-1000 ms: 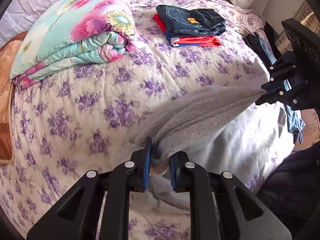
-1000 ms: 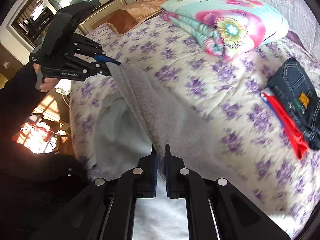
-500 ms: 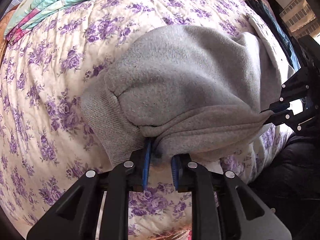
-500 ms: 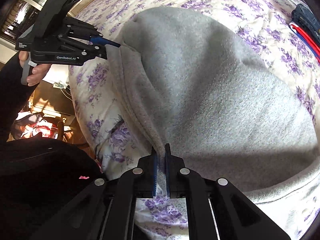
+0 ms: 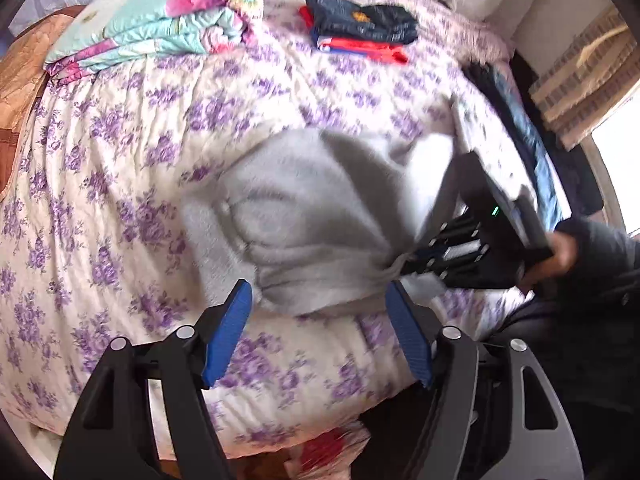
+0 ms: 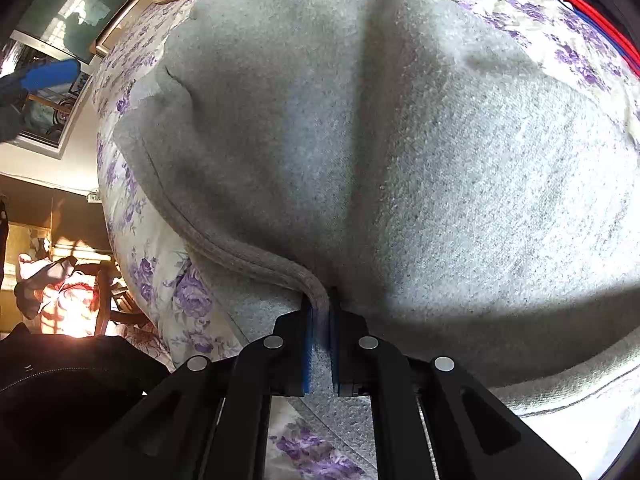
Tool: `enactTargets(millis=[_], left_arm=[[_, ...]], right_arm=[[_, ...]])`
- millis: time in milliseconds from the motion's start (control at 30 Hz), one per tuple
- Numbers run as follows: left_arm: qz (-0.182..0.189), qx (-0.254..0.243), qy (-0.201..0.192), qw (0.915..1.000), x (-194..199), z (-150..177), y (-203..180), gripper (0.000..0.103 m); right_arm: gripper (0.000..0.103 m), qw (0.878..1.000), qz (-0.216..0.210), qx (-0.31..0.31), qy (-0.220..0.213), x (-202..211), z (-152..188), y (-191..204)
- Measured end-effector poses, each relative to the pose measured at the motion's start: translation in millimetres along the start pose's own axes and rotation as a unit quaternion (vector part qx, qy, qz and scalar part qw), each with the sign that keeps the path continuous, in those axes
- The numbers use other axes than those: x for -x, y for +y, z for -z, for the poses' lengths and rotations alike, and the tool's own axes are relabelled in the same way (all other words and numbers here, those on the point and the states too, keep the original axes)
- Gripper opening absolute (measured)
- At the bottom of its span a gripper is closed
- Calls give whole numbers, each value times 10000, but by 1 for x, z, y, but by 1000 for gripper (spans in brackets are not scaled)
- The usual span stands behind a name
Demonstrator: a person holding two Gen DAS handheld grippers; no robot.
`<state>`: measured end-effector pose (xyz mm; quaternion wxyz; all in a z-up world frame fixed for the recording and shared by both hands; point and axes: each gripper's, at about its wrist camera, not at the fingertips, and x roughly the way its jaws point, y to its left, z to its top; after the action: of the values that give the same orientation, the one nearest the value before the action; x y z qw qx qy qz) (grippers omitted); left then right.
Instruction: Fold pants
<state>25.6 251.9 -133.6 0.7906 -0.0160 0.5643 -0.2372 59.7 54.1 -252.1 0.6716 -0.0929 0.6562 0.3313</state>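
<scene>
The grey sweatpants [image 5: 304,216] lie folded over on the purple-flowered bedspread [image 5: 120,168] near the bed's front edge. My left gripper [image 5: 320,304] is open and empty, its blue pads spread wide just in front of the pants' near edge. My right gripper [image 6: 320,312] is shut on the hem of the grey pants [image 6: 400,140]. In the left wrist view the right gripper [image 5: 404,262] pinches the pants' right corner. One blue pad [image 6: 50,74] of the left gripper shows at the far left of the right wrist view.
A folded floral quilt [image 5: 160,20] lies at the back left of the bed. A stack of folded jeans and red clothes [image 5: 360,28] sits at the back. Dark clothes [image 5: 520,128] hang over the bed's right edge. The bed's front edge drops off just below the pants.
My left gripper has opened, let go of the pants and pulled back. The pants now lie on the bed. My right gripper stays shut on the hem.
</scene>
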Motion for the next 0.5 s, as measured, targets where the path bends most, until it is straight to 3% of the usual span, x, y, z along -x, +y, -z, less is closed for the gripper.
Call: enactTargets(millis=[67,167,233,300,367,433,500], left_arm=[[12,479,-195,9987,-18,-12,-12,71],[125,1349,168,9906,-77,-20,-17,66],[-218,1647,603,9843,-115,-13,-16,49],[-490,1749,703,9808,-130,-5,-13,46],[-544,1710,642,9817,-127,-6,-16,46],[-599,1767,667,9802,-127,-7,-15,43],[-601,1838,658,9789,-127,-9,-14,43]], right_arm=[[11,10000,32,54,-36,4,2,2],[14,9997,79,221,-40,10,7,13],[22,9993,4,370,34,21,14,19],[34,9987,-97,497,28,36,23,24],[32,9987,-221,449,-96,49,24,23],[13,9985,-216,330,-370,59,18,20],[7,9985,-120,190,-500,56,11,16]])
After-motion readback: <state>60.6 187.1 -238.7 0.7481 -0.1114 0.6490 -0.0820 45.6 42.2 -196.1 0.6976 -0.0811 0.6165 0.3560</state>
